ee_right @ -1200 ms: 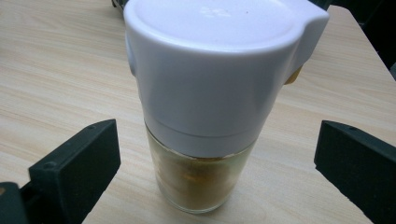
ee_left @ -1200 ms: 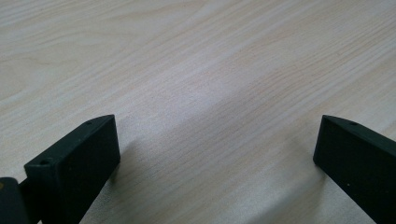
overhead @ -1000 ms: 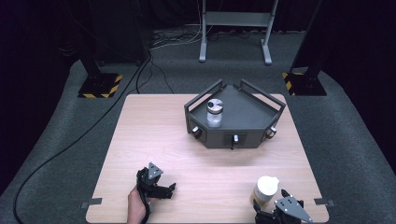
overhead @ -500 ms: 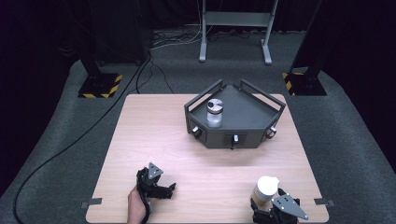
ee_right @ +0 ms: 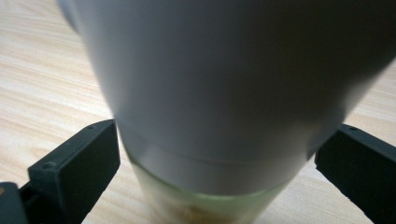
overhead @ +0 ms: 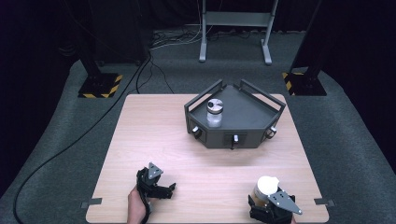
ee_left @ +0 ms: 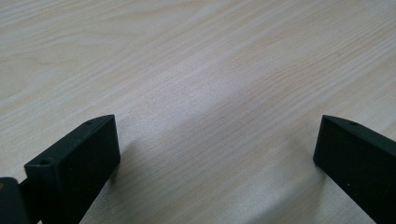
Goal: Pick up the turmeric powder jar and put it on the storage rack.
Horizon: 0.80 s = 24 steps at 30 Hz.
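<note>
- Two grippers, both down at the near edge of the table [overhead: 140,121]: left gripper [overhead: 161,190] near the left corner, right gripper [overhead: 267,212] near the right one.
- Left gripper is released, jaws spread wide over bare wood, nothing between them.
- Right gripper has its jaws either side of a jar [overhead: 264,187], right at the white lid's lower rim. Jaws look spread about as wide as the jar; can't tell if they're actually clamping it.
- Two jars total. The near one has a white lid and a pale yellowish body, standing upright on the table close to the front edge.
- Plenty of open wood between the grippers and in the table's middle.
- One dark tray [overhead: 252,112] sits toward the far right, second jar [overhead: 215,112] standing upright in its left part, clear with a silvery lid.
</note>
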Motion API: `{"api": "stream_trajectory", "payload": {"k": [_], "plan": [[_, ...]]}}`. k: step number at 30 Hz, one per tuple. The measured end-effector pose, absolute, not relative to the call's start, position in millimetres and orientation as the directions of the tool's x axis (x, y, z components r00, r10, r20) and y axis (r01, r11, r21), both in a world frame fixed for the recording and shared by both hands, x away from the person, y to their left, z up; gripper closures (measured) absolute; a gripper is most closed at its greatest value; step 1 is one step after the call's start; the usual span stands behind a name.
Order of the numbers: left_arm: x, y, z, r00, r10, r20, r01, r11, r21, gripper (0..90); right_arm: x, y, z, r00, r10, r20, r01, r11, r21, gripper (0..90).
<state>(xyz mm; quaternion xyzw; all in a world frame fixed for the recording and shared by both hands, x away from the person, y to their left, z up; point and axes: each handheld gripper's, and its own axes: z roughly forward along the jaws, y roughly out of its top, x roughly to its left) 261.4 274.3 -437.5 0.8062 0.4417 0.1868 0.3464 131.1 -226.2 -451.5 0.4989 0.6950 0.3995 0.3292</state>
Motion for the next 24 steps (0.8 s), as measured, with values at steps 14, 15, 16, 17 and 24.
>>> {"api": "stream_trajectory", "payload": {"k": [14,15,16,17,24], "plan": [[261,274,-438,0.54,0.842,-0.005,0.583,-0.37,0.724,0.3,139,-236,-460,-0.312,0.95,0.001,0.454,0.148,0.879,23.6],[261,274,-438,0.54,0.842,-0.005,0.583,-0.37,0.724,0.3,139,-237,-461,-0.315,0.949,0.001,0.451,0.148,0.88,25.8],[261,274,-438,0.54,0.842,-0.005,0.583,-0.37,0.724,0.3,139,-237,-461,-0.322,0.947,0.003,0.447,0.15,0.882,28.5],[261,274,-438,0.54,0.842,-0.005,0.583,-0.37,0.724,0.3,139,-238,-462,-0.326,0.945,0.005,0.445,0.149,0.883,29.0],[261,274,-438,0.54,0.842,-0.005,0.583,-0.37,0.724,0.3,137,-238,-465,-0.329,0.944,-0.01,0.427,0.158,0.89,30.0]]}}
